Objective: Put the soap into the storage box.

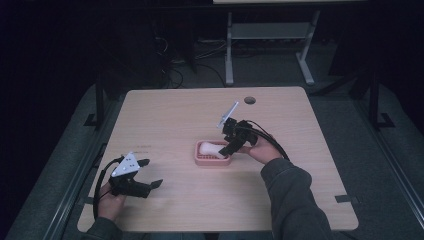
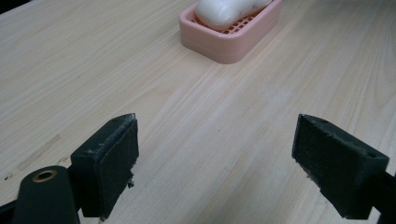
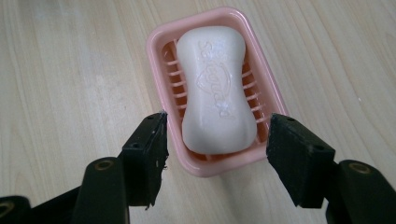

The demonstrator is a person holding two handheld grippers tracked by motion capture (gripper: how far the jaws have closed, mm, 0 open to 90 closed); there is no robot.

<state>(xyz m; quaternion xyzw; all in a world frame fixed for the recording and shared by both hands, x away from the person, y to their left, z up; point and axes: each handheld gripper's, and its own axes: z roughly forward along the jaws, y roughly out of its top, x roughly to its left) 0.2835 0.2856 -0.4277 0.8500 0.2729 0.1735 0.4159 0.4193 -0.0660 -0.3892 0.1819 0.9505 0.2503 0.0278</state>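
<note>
— What's on the worktop (image 1: 165,115)?

— A pale wood-grain top with rounded corners and a round cable hole (image 1: 249,100) near its far edge. Near the middle sits a pink soap dish (image 1: 200,159), a rounded rectangle of smooth plastic with a slatted floor. In it lies a white bar of soap (image 3: 216,88), waisted like a peanut, with a matte, slightly chalky face and raised lettering along its length.

— How does the soap lie?

— Flat, lengthwise in the dish, taking up most of the floor; the slats show along both of its long sides.

— And the right tool (image 3: 217,144)?

— It hangs above the near short end of the dish, tilted down toward it. Its two black jaws stand wide apart, one on each side of that end, a little wider than the dish. They hold nothing, and I cannot tell whether they touch the rim. The inner pads look rough and a bit frayed at the edges.

— Who holds it?

— A hand (image 1: 260,149) in a grey sleeve (image 1: 290,185), coming in from the near right side. A grey three-cornered plate (image 1: 228,114) stands up from the top of the tool.

— The left tool (image 1: 150,173)?

— Well away from the dish, over the near left part of the worktop. Its jaws are spread wide as well, with bare wood between them, gripping nothing. From its own camera the dish (image 2: 233,39) and soap (image 2: 226,10) sit far ahead, toward the top of the view.
</note>
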